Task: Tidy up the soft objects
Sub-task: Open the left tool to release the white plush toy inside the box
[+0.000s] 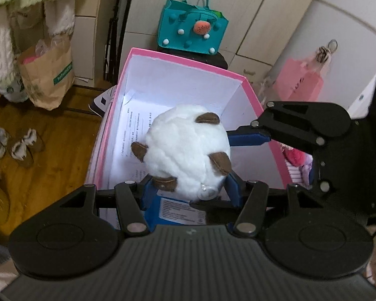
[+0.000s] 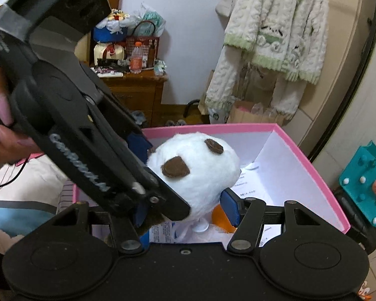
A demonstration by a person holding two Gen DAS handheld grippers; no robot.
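Over pink box (image 1: 180, 60), white plush toy (image 1: 188, 150) w/ brown patches, pinched low down by left claw (image 1: 188, 188), blue pads (image 1: 148, 193) closed on its base near the tag. Right claw (image 2: 188, 210) also at the toy; in left view, one blue pad (image 1: 250, 135) touching toy's side, but can't tell if actually squeezing. Looks like mid-placement into box. Best bet: lower straight down till toy rests on papers (image 1: 130, 135) in box, well inside the walls, then release one claw at a time so soft body doesn't spring or roll out.
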